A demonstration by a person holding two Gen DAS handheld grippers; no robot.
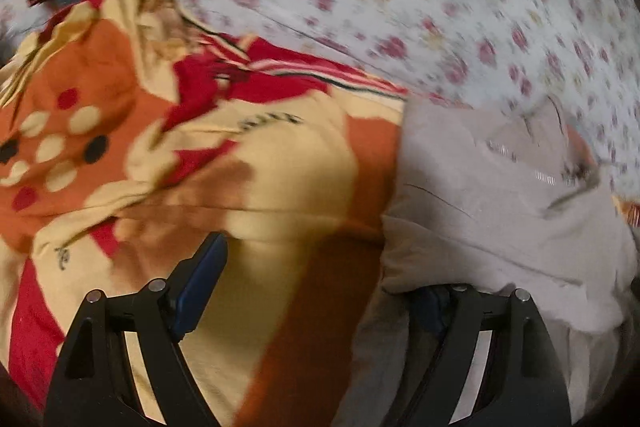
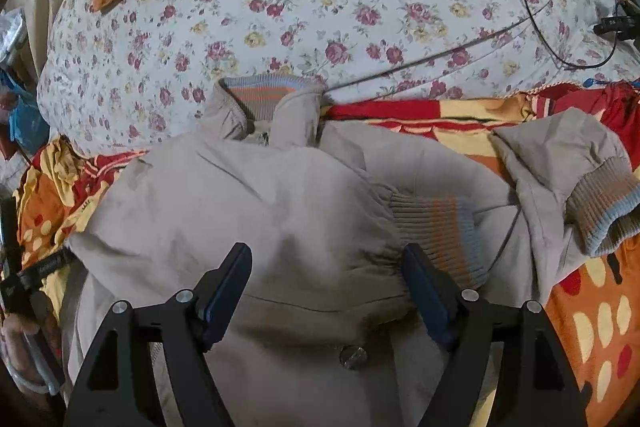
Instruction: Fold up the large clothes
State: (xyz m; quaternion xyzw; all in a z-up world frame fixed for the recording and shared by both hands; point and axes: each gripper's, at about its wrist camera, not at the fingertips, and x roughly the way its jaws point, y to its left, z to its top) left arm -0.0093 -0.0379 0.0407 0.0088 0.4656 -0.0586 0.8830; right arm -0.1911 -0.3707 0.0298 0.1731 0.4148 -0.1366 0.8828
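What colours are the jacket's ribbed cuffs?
Brownish-grey ribbing with orange and light blue stripes on the cuffs of the jacket; clearest in the right wrist view.

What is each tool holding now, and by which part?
Nothing. The right tool is open above the grey jacket; the left tool is open at the jacket's edge.

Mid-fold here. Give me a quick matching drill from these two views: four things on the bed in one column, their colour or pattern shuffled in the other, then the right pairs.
Things:
1. jacket
2. bedsheet
3. blanket
4. cable

Descriptions:
A. white with small red and yellow flowers
B. thin and black, looped
C. plain beige-grey with striped knit cuffs
D. orange, red and cream with spots

Pairs: 1-C, 2-A, 3-D, 4-B
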